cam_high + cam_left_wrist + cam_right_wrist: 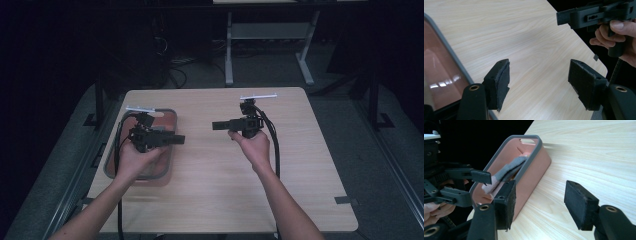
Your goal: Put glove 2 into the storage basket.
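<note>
Now you are holding both grippers level above table [210, 170], jaws pointing at each other. Left gripper [176, 139] is hovering over right rim of pink bin [170, 114], jaws apart, nothing between them. Right gripper [218, 125] is sitting over bare wood, jaws likewise apart and empty. Bin is lying at table's left edge, long axis running away from you. Grey-and-pink cloth [506, 171] is resting inside, so left gripper is nearer. Count: one bin, one cloth, two grippers.

Pale wooden table [215, 190] and a grey tape tab [346, 200] at its near right corner. Beyond the far edge there's a white desk frame [270, 32] (cables [175, 70] on the floor beside it).
</note>
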